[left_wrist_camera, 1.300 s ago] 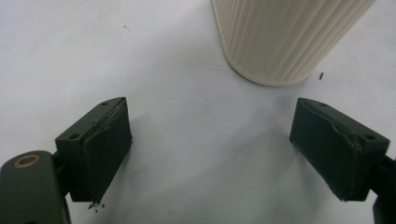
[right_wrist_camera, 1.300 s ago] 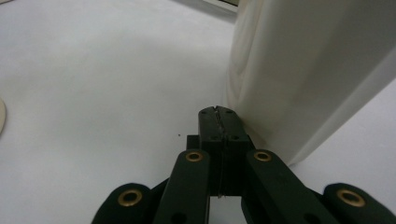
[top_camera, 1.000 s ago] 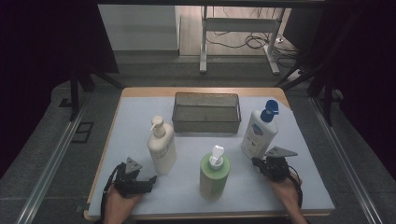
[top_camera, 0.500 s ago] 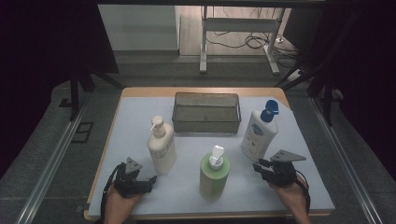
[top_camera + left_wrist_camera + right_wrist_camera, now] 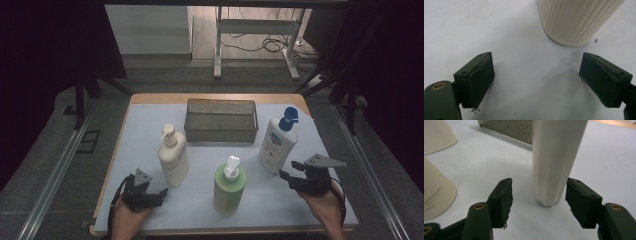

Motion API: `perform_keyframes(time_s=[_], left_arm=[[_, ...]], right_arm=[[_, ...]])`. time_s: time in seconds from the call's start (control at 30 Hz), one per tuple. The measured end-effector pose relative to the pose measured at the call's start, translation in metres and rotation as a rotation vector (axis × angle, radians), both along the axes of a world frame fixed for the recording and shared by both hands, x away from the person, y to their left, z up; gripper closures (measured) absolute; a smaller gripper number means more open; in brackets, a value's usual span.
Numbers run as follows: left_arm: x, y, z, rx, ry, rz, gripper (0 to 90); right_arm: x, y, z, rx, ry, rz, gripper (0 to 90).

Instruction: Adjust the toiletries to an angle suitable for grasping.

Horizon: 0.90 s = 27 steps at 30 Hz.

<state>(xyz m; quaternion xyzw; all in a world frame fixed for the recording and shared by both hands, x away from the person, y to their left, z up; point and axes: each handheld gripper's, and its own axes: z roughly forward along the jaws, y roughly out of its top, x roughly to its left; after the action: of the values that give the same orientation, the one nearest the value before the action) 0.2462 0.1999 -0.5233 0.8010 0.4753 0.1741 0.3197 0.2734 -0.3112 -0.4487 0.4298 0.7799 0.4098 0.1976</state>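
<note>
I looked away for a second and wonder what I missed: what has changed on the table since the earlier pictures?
The right gripper has lifted off the table, and its jaws have just been opening toward the white bottle with the blue pump, with nothing gripped yet. The left gripper, the cream bottle, the green bottle and the mesh basket stayed put.

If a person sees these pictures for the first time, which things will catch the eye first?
Three pump bottles stand on the pale table: a cream bottle at left, a green bottle in front, and a white bottle with a blue pump at right. Behind them sits a dark mesh basket. The right tool, whose jaws have just been opening, points at the white bottle without touching it.
</note>
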Motion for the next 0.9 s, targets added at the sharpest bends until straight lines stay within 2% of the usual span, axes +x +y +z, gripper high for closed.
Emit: perform_keyframes(time_s=[0.43,0.5,0.9], left_arm=[[0.000,0.000,0.000,-0.003,-0.001,0.002,12.6],[0.000,0.000,0.000,-0.001,0.000,0.001,12.6],[0.000,0.000,0.000,-0.001,0.000,0.001,12.6]], right_arm=[[0.020,0.003,0.023,0.017,-0.036,-0.044,27.3],[0.025,0.006,0.026,0.008,-0.045,-0.051,25.1],[0.048,0.018,0.034,0.017,-0.065,-0.077,23.7]])
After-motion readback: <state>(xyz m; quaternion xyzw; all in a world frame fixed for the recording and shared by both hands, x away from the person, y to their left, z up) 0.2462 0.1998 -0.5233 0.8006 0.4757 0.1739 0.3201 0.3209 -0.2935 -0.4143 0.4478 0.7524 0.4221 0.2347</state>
